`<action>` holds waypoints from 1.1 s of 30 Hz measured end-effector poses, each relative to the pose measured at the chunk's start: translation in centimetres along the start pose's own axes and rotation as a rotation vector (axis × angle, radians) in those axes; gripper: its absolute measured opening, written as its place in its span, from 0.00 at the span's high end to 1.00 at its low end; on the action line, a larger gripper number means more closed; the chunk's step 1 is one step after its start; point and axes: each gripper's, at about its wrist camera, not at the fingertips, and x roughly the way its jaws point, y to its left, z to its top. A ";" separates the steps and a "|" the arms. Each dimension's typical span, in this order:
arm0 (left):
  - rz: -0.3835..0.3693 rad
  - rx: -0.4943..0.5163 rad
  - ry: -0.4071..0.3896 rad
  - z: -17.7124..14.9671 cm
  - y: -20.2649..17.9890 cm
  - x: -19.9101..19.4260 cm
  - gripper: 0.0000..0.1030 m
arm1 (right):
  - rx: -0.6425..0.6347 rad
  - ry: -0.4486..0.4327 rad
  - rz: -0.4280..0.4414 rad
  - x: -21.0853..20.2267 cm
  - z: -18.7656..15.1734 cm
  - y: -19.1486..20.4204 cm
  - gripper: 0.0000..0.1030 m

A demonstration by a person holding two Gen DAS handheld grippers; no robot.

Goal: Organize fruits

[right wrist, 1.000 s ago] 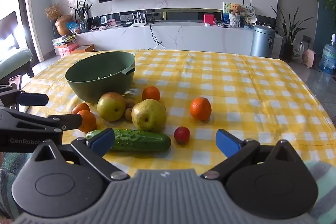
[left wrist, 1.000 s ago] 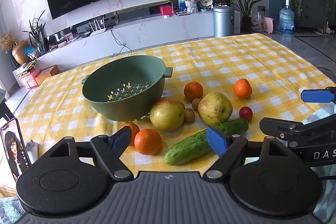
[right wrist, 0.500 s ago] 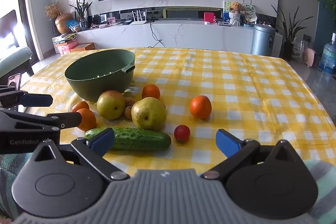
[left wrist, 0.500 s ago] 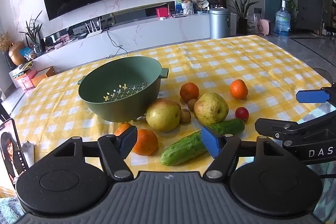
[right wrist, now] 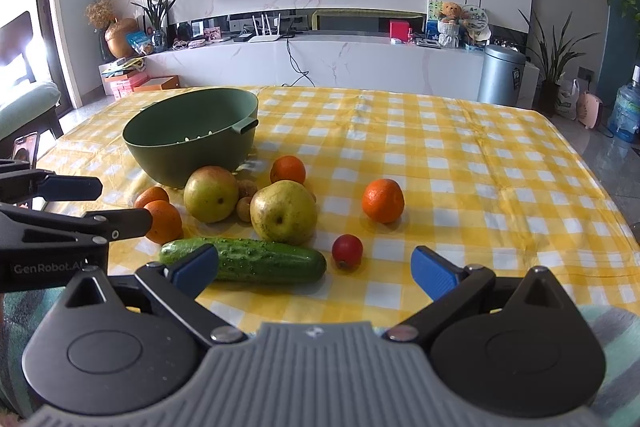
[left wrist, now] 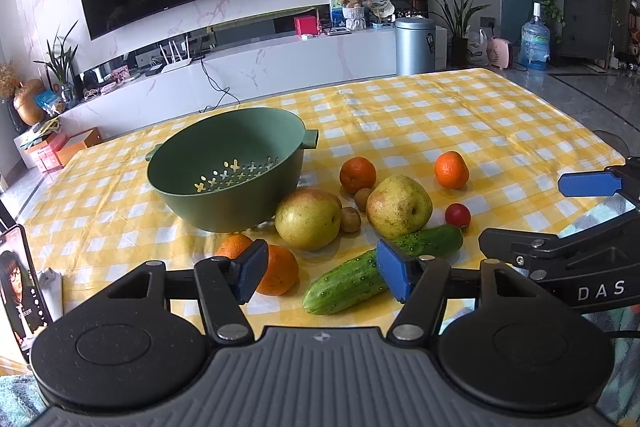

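So far nothing sits in the green bowl [left wrist: 224, 167], and all the fruit lies loose on the yellow checked counter [left wrist: 440, 115] just in front of us. Our left gripper [left wrist: 324, 277] hovers above the near edge with nothing between its blue pads; its jaws have just been closing a little, yet they stand well apart and grip nothing. Our right gripper [right wrist: 316, 269] is spread wide and empty too, low over the same edge. What matters most for the coming move is the cucumber [left wrist: 380, 269]: it lies closest to both grippers, its long axis running roughly across our reach, slanting slightly away toward the right in the left view. In the right view the cucumber [right wrist: 244, 261] crosses in front of the right gripper's left finger, so a grasp across its middle looks easiest from either hand. Two oranges [left wrist: 276, 271] lie toward the left gripper's left finger, beside the bowl, so we judge the left hand nearer to them. Behind them are two pears [left wrist: 308, 223], more oranges, small brown fruits and a small red fruit [right wrist: 347, 247], which sits nearer the right hand.
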 end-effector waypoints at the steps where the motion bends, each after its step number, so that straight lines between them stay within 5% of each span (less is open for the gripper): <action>1: -0.002 -0.001 -0.001 0.0 0.0 -0.1 0.28 | -0.002 0.001 0.000 0.0 0.0 0.0 0.04; 33: 0.006 -0.017 -0.003 0.0 0.5 -0.1 0.28 | -0.010 0.017 -0.006 0.1 0.1 0.3 0.04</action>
